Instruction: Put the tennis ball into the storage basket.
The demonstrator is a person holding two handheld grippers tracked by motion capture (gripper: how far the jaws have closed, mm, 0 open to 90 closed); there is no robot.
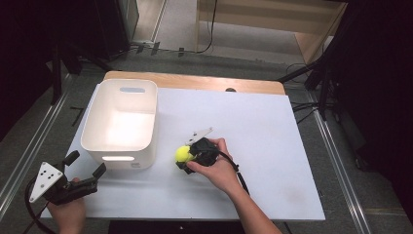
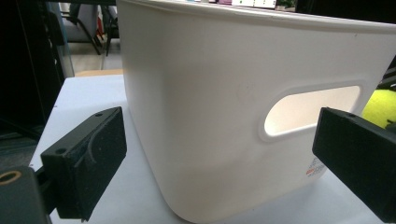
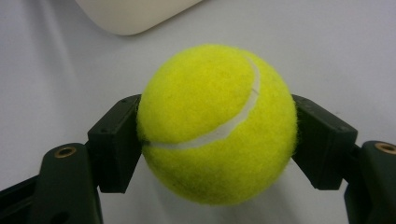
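**A:** What dominates the scene?

**B:** A white table [image 1: 272,146], and on its left side a white plastic storage bin [image 1: 122,122] with slotted handles, standing upright and open at the top.

**A:** And the person's hands?

**B:** The left gripper [image 1: 86,165] hangs at the table's near-left corner, its jaws spread wide with nothing between them. In the left gripper view they frame the near wall of the bin [image 2: 224,112] (the handle slot glows from the light inside), without touching it.

**A:** The right one?

**B:** The right gripper [image 1: 184,157] sits low over the middle of the table, just beside the bin's near-right corner, pinching a yellow tennis ball [image 1: 183,154]. In the right gripper view, both black pads press against opposite sides of the ball [image 3: 217,123], its white seam curving across the front.
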